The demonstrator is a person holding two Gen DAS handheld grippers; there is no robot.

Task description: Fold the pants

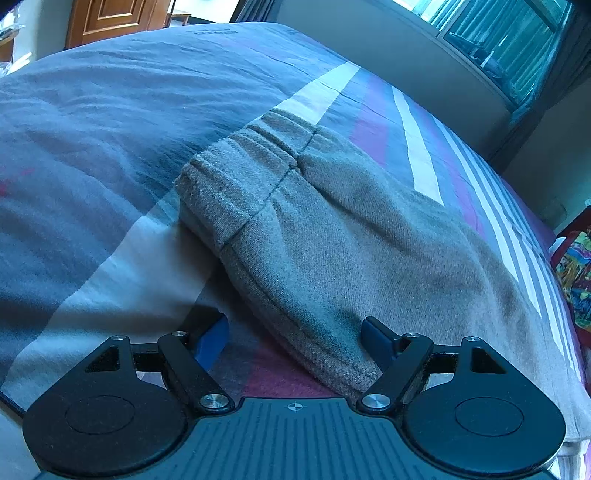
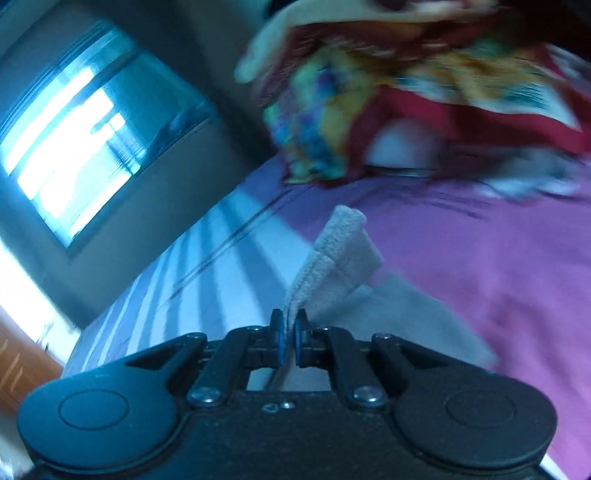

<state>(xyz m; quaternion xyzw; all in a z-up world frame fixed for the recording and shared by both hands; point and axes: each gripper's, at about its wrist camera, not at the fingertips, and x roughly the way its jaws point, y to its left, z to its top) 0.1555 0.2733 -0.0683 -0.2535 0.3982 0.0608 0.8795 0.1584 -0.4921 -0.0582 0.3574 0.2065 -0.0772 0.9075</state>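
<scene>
While your right tool (image 2: 289,338) pinches the pants (image 1: 332,236) hem to carry it across the bed (image 1: 92,129), your left tool (image 1: 295,336) waits open

A wide bed with a striped grey, white and purple cover (image 1: 110,129) fills the room. Beyond its far edge stand a brown panelled wooden door (image 1: 110,18) and a bright curtained window (image 1: 517,48).

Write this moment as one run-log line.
left gripper: open over grey fleece pants | right gripper: shut on pants hem | striped bedcover
</scene>
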